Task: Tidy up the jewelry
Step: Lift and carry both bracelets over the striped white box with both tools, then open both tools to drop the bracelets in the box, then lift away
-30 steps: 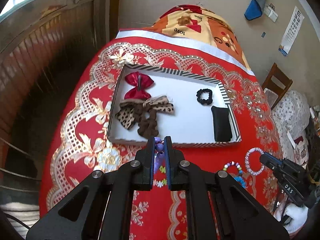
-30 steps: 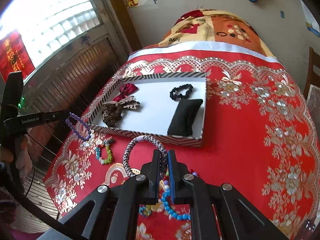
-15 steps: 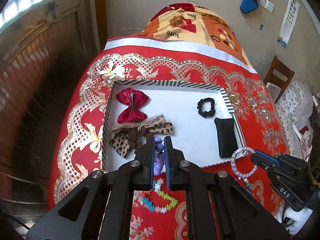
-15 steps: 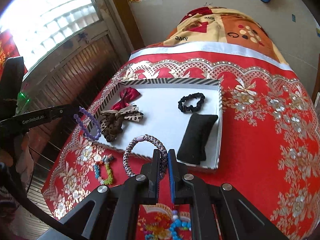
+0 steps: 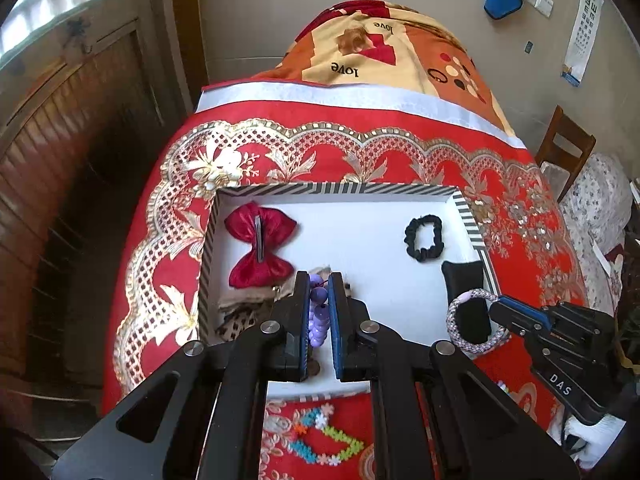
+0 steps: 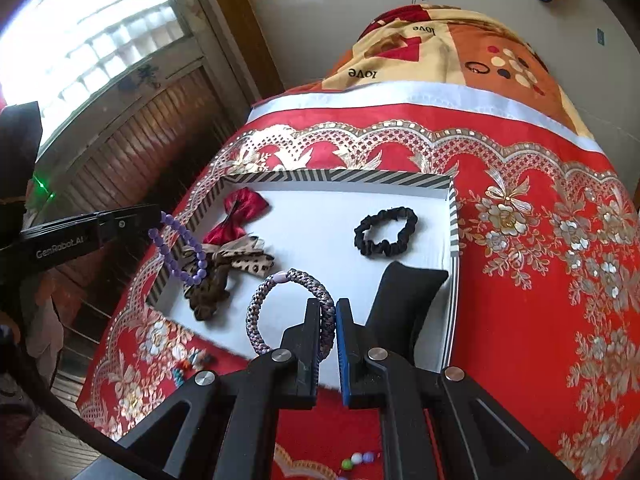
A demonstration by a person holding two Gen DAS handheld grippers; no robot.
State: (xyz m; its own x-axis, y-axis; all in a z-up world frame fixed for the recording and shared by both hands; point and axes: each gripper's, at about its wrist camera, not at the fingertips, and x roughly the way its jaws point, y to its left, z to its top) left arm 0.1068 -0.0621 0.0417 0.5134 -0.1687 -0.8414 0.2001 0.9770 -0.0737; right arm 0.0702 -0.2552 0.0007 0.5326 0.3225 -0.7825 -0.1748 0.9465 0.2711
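A white tray with a striped rim sits on the red cloth. In it lie a red bow, a leopard bow, a black scrunchie and a black cushion. My left gripper is shut on a purple bead bracelet, held above the tray's near left part. My right gripper is shut on a braided grey-purple bracelet, held over the tray's near right side by the cushion.
A coloured flower-bead bracelet lies on the red tablecloth in front of the tray. More beads lie near the right gripper's base. A folded patterned blanket lies beyond the table. A wooden chair stands at the right.
Both grippers have moved forward from the cloth in front of the tray to above the tray, each carrying its bracelet. The tray items have not moved.
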